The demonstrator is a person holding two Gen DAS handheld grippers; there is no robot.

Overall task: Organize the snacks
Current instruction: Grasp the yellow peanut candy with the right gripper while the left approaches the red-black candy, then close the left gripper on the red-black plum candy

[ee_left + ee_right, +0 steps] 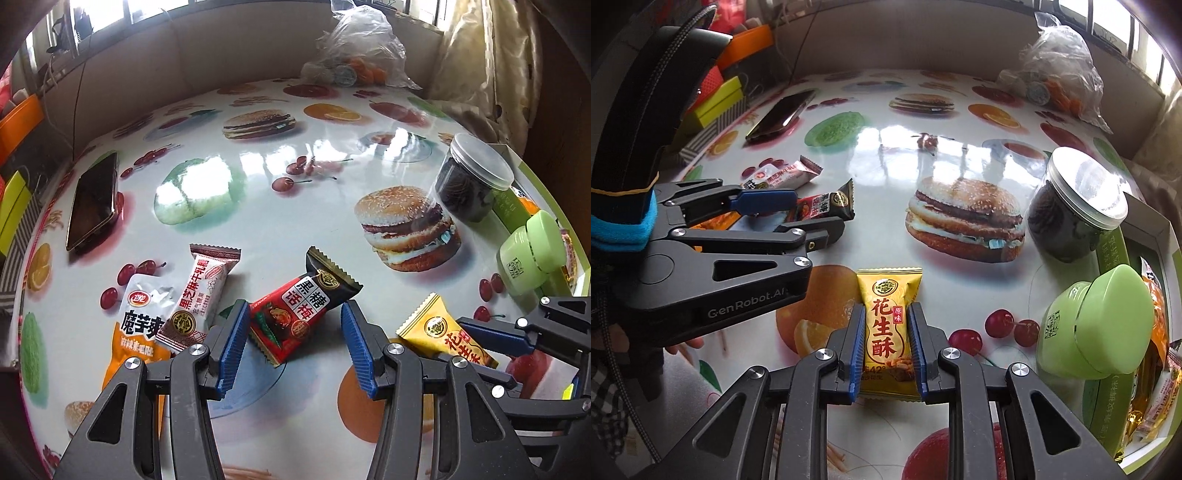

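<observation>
We see the yellow snack packet (889, 334) clamped between the blue pads of the right gripper (886, 341), which is closed tight on its long sides; the packet's far end sticks out ahead of the fingertips over the worktop (879, 177). To the left of it, the left gripper (293, 332) stands about half open, its pads on either side of the near end of a red and black snack packet (301, 310) that lies flat on the worktop; we cannot tell whether the pads touch it. Just left of that gripper lie a white and brown snack packet (201, 295) and, partly under it, a silver and orange pouch (142, 325). Further left and ahead rests a dark phone (94, 201).

To the right of the right gripper sits a green lidded tub (1093, 330) on its side, against a green box (1123, 398) that holds more packets. Ahead of the tub stands a clear jar (1071, 203) with dark contents and a pale lid. At the far edge of the worktop, which is glossy and printed with burgers and fruit, slumps a clear plastic bag (360, 48), below a window.
</observation>
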